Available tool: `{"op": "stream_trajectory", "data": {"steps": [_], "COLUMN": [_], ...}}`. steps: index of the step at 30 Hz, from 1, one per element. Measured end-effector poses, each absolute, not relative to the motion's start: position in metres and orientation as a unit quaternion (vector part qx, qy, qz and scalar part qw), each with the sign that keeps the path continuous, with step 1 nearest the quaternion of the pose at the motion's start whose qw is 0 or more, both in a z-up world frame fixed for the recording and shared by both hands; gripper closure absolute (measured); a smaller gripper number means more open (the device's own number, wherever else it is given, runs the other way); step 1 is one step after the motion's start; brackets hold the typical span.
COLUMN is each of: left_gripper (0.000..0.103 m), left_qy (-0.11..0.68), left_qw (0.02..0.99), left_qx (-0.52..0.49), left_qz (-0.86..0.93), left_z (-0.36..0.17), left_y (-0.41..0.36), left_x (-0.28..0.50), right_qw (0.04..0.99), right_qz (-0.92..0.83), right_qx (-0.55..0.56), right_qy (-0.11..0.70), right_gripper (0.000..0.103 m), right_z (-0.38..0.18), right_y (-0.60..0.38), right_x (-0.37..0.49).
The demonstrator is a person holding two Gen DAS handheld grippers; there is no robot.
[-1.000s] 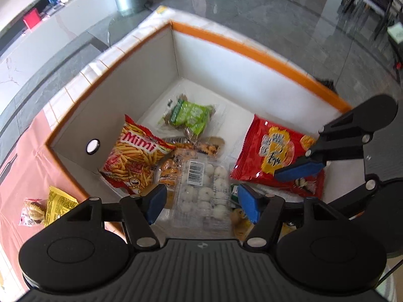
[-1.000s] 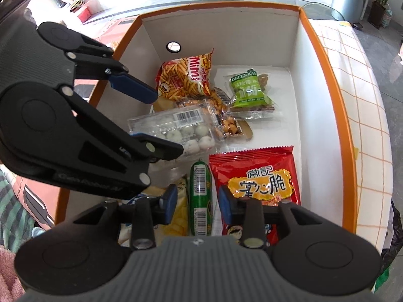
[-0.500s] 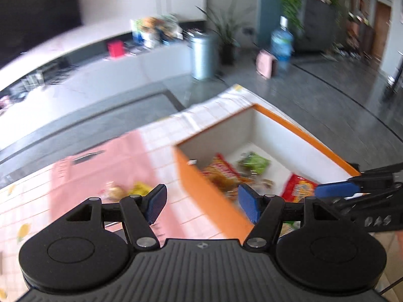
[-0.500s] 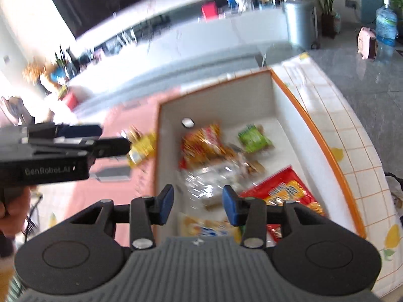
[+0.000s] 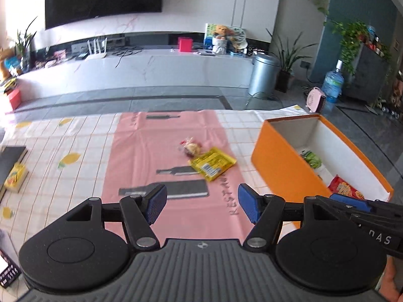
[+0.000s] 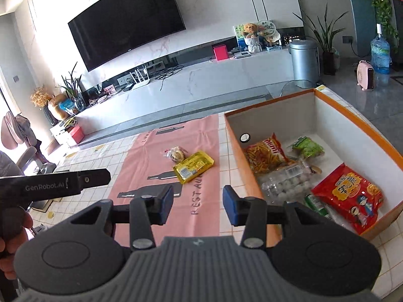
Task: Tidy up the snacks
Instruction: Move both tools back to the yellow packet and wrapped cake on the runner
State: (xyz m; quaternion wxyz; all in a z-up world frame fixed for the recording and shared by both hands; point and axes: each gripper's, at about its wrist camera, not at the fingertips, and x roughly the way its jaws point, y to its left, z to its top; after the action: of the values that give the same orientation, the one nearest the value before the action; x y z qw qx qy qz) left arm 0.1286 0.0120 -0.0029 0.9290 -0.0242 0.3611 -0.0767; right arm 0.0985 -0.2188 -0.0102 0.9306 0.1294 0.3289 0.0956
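- Snacks outside the box number two: a yellow packet (image 5: 212, 163) and a small clear-wrapped pastry (image 5: 190, 148), touching each other on the pink mat (image 5: 141, 151).
- Inside the orange box (image 6: 245, 166) you can count five: one orange Mini fries bag (image 6: 264, 154), one green packet (image 6: 307, 147), one clear tray of white balls (image 6: 284, 181), one green stick pack (image 6: 316, 205) and one red chip bag (image 6: 348, 197). More may lie hidden near the front wall; you cannot tell.
- Your left gripper (image 5: 202, 202) has its blue pads set wide apart with nothing between them. Both loose snacks lie ahead of it on the mat, well clear of the fingertips, the yellow packet the nearer one.
- Your right gripper (image 6: 198, 202) stands at a narrower gap, also empty. The yellow packet lies ahead and a little left of its centre line; the box is to its right, its left wall close to the right finger (image 6: 230, 207).
- One yellow sponge-like pack (image 5: 15, 177) sits far left on the checked tablecloth (image 5: 75, 138), beside a dark book (image 5: 10, 161).
- The box stands on the tablecloth, just right of the mat's edge.
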Motion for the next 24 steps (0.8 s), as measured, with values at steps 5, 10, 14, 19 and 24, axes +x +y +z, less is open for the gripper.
{"op": "stream_trajectory", "data": {"steps": [5,10,14,19,24], "left_gripper": [0.027,0.027,0.028,0.029,0.029], "left_qy": [0.364,0.361,0.361,0.365,0.369], "left_qw": [0.927,0.927,0.926,0.922,0.919], "left_qx": [-0.054,-0.062,-0.071,-0.073,-0.059], "left_qz": [-0.071,-0.08,-0.091,-0.109,-0.127], "left_z": [-0.017,-0.028,-0.041,-0.059,-0.073], "left_y": [0.036,0.047,0.051,0.054,0.052], "left_x": [0.124,0.132,0.147,0.175,0.214], "right_qw": [0.928,0.924,0.919,0.911,0.904], "right_qz": [0.082,0.07,0.055,0.04,0.023], "right_qx": [0.131,0.127,0.133,0.131,0.137], "right_qy": [0.339,0.355,0.367,0.39,0.405], "right_gripper": [0.062,0.061,0.06,0.059,0.059], "right_z": [-0.031,-0.045,-0.058,-0.081,-0.099], "right_y": [-0.189,-0.167,-0.155,-0.146,-0.147], "right_x": [0.103,0.119,0.138,0.17,0.212]}}
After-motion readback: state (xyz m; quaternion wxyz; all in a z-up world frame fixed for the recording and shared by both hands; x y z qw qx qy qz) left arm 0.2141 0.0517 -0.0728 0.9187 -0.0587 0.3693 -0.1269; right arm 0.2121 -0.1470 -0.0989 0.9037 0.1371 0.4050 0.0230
